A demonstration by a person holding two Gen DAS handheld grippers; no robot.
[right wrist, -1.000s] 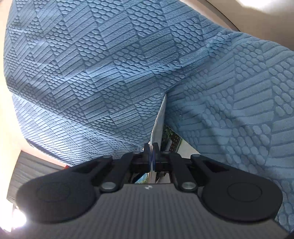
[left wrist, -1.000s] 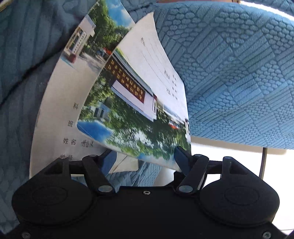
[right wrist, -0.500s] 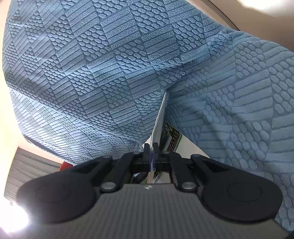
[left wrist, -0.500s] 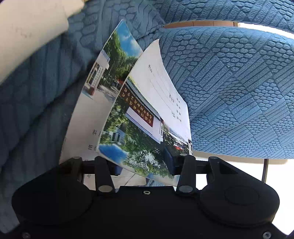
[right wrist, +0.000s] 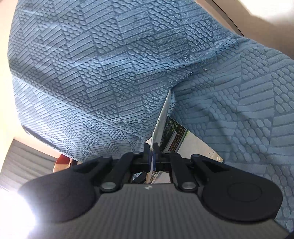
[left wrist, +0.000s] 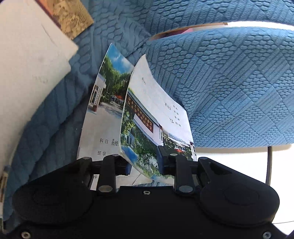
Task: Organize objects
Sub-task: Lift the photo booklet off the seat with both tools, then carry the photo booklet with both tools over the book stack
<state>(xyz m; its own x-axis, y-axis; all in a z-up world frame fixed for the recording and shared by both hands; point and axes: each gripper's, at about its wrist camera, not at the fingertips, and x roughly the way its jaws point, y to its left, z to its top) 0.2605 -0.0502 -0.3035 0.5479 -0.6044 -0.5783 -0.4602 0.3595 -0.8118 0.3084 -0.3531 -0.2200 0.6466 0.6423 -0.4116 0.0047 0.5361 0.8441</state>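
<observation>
left tongs (left wrist: 145,163): my jaws are closing around the curled front booklet (left wrist: 147,128); its lower edge sits between the pads, whether they press yet i cannot tell.
right tongs (right wrist: 152,156): clamped tight on a thin booklet edge (right wrist: 161,117), seen edge-on.
back booklet (left wrist: 102,117): just behind the front one, leaning on the blue cushion (left wrist: 229,82).
place: both booklets stand in the gap between blue cushions.
upper left: a white pillow (left wrist: 27,64) and a gold-patterned corner (left wrist: 71,16).
</observation>
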